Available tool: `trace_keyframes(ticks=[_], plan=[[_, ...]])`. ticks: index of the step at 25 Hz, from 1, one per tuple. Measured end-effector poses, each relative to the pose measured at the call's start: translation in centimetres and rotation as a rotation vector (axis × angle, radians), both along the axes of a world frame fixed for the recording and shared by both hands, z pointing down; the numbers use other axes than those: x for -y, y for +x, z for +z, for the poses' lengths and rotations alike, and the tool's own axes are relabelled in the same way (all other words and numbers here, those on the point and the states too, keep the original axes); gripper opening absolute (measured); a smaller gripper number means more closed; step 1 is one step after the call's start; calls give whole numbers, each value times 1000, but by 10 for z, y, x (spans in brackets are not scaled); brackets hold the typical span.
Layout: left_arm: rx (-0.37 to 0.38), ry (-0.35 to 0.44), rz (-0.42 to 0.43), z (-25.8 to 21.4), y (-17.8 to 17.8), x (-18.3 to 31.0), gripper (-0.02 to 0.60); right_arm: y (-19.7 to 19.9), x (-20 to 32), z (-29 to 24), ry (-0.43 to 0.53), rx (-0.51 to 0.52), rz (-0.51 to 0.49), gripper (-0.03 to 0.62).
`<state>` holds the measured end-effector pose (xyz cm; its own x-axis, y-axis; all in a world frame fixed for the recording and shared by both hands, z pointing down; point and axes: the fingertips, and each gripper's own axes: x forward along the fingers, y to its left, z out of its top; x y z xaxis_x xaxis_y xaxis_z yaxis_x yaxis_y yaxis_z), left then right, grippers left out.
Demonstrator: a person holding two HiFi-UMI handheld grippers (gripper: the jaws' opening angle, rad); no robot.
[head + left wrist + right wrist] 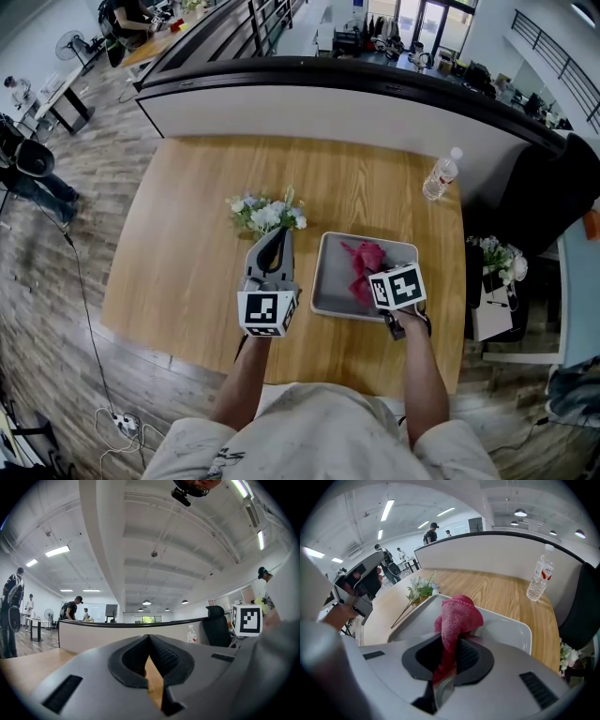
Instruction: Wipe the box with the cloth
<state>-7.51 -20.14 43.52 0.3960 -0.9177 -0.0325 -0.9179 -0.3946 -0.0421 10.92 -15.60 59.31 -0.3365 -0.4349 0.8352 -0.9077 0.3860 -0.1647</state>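
Right tool (pixel 450 645) is clamped on one end of the crimson knitted cloth (pixel 457 613) over the shallow grey plastic box (pixel 521 631), while left tool (pixel 149 639) sits empty, jaws together, left of the box, so the unbraced box may skid on the wooden counter (pixel 187 234), or the cloth may pull free.

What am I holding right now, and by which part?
The right tongs pinch the red cloth by its lower end, with the rest bunched above them over the box. The left tongs are shut on nothing.
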Motion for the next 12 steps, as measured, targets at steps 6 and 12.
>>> trace_keyframes(ticks=[6, 12], plan=[[1, 3, 5, -1, 2, 2, 14, 11, 1, -3, 4, 12, 24, 63], [1, 4, 11, -1, 4, 2, 14, 24, -1, -6, 10, 17, 49, 63]])
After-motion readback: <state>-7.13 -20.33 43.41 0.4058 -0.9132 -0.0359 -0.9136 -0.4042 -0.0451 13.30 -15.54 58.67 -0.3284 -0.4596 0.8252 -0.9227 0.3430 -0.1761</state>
